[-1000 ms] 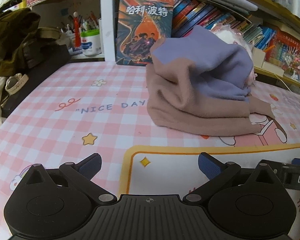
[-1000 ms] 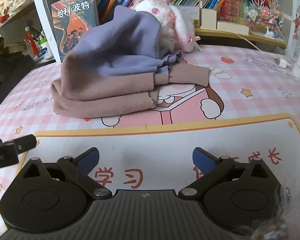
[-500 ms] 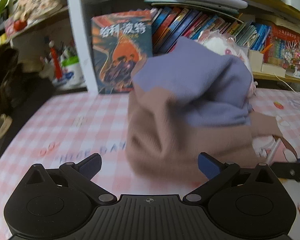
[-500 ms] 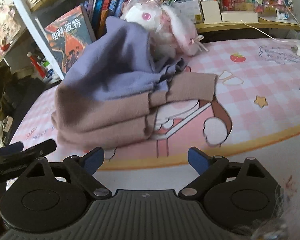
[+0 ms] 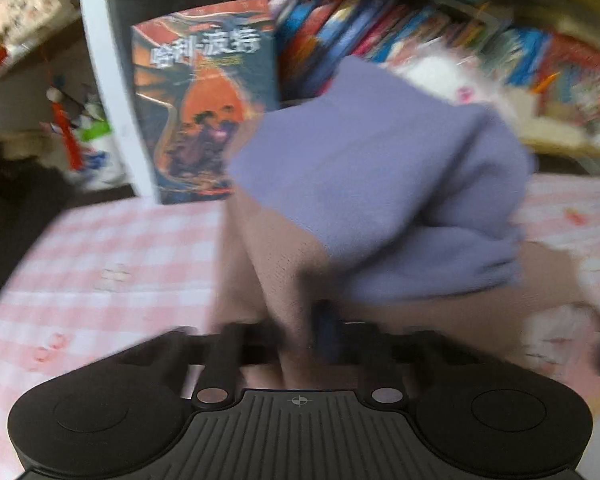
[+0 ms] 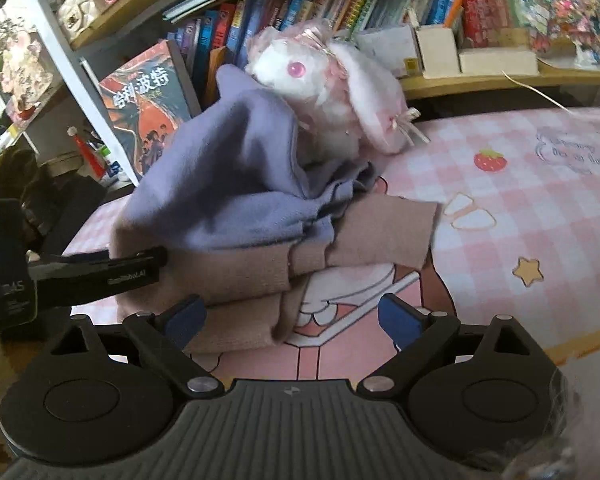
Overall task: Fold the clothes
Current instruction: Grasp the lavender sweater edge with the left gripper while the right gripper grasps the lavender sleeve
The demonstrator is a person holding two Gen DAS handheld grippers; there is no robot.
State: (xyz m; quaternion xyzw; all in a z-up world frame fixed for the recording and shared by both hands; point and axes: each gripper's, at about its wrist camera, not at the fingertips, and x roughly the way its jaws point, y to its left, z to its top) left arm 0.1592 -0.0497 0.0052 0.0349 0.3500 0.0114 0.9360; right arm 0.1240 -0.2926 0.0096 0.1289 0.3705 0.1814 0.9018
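Shelf point(image 6: 500, 78) holds books point(image 6: 284, 12). Purple-brown garment point(image 6: 236, 208) heaped on pink checked mat point(image 6: 532, 208), against plush rabbit point(image 6: 332, 92). Left gripper point(image 5: 300, 332) closing, brown fold pinched between pads. Right gripper point(image 6: 292, 316) pitched down, spread wide, jaws empty, just short of garment.

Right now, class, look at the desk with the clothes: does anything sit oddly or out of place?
Yes: the purple and brown garment lies in a crumpled heap, draped up over a white plush rabbit behind it, hiding the toy's lower half. It is not flat for folding.
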